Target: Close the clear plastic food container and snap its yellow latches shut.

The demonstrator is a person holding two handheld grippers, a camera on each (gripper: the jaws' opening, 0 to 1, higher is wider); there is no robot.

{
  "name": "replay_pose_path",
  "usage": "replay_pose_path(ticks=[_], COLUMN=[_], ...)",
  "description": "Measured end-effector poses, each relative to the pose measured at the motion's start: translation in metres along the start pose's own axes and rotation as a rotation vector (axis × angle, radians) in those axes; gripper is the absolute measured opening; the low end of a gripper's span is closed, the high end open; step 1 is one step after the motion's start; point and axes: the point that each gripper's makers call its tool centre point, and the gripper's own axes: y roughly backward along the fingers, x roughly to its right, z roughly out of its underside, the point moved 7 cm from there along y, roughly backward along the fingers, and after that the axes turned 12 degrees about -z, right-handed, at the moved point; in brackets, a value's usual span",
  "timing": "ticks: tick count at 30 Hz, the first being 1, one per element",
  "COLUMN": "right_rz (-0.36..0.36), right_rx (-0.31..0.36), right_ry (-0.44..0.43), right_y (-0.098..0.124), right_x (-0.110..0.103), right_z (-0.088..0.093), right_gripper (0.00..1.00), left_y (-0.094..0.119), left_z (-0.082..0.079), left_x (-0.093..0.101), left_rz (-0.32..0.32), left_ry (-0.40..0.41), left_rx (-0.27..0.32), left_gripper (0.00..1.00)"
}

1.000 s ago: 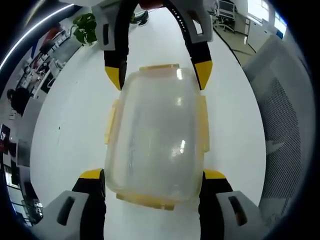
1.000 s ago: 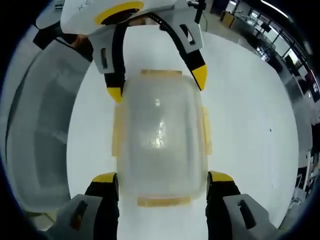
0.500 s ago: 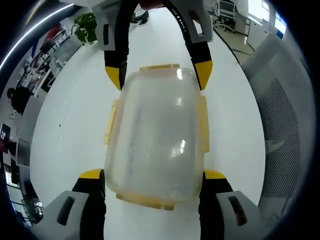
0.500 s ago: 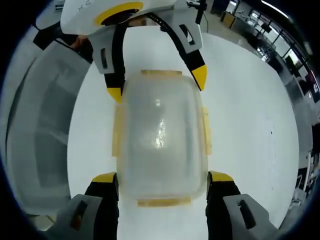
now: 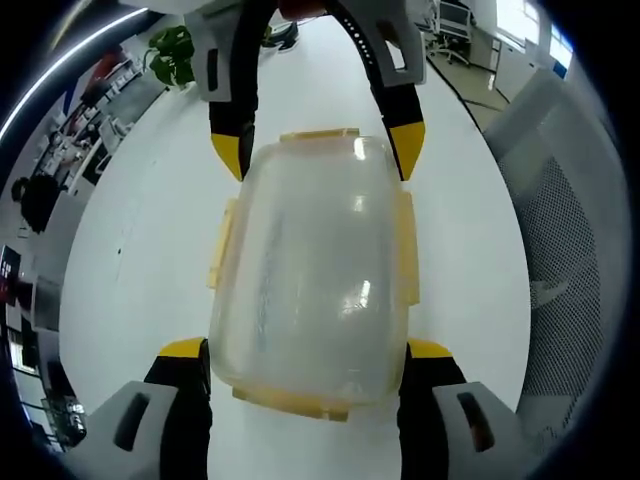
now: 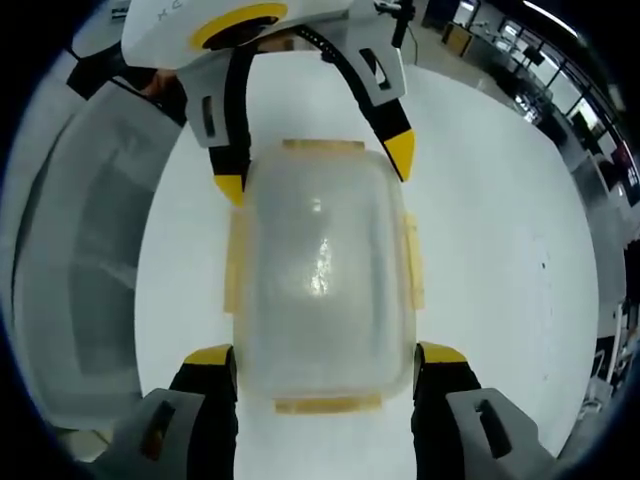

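the clear container lies on the white desk, its yellow latches along its edges. the left gripper and the right gripper face each other from opposite ends, each with its fingers spread wide around one end of the container, touching its sides.

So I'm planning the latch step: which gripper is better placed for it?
Neither clearly. The left gripper and the right gripper straddle opposite ends of the container, jaws open; each end latch sits between them.
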Motion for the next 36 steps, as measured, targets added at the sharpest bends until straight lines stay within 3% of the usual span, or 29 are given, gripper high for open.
replay_pose_path(ticks=[36], right_rz=[-0.002], right_rx=[0.005], right_ry=[0.001], right_y=[0.002], right_x=[0.020], right_z=[-0.002], right_gripper=[0.71], left_y=[-0.008], left_z=[0.002], left_x=[-0.018], left_rz=[-0.001], left_ry=[0.003], left_rx=[-0.006], left_gripper=[0.77])
